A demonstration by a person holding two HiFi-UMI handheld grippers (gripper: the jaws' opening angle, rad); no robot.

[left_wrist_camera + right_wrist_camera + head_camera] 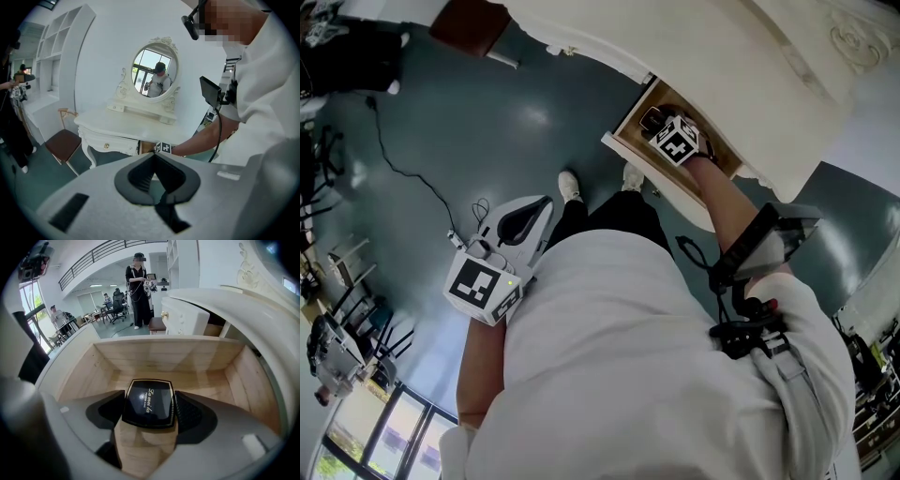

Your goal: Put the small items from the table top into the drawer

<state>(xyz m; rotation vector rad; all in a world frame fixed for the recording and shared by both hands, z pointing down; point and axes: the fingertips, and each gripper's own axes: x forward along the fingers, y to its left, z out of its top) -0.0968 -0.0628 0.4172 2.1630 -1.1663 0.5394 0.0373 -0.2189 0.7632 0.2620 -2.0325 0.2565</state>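
Right gripper (150, 408) is nose-down inside the drawer (154, 355), and its jaws stand wide with both pads pressed on the sides of a black compact (149, 401), so that's a firm grip on a broad item. The compact hangs flat, lid up, just over the pale wood floor near the front, and the drawer behind it looks bare. I'd say this is the set-down. The good way is to lower until the base rests on the wood, keep the lid level so it doesn't slide, then spread the jaws and lift straight up clear of the side walls. The gold script on the lid reads "La mei la"; the small line beneath looks like "POWDER CASE", though it's very fine. In the head view the same gripper (656, 122) reaches into the open drawer (628, 131) from above. Left gripper (154, 157) is closed on nothing, tips together, held back at the person's side and aimed towards the white table (126, 126) with its oval mirror (154, 70).
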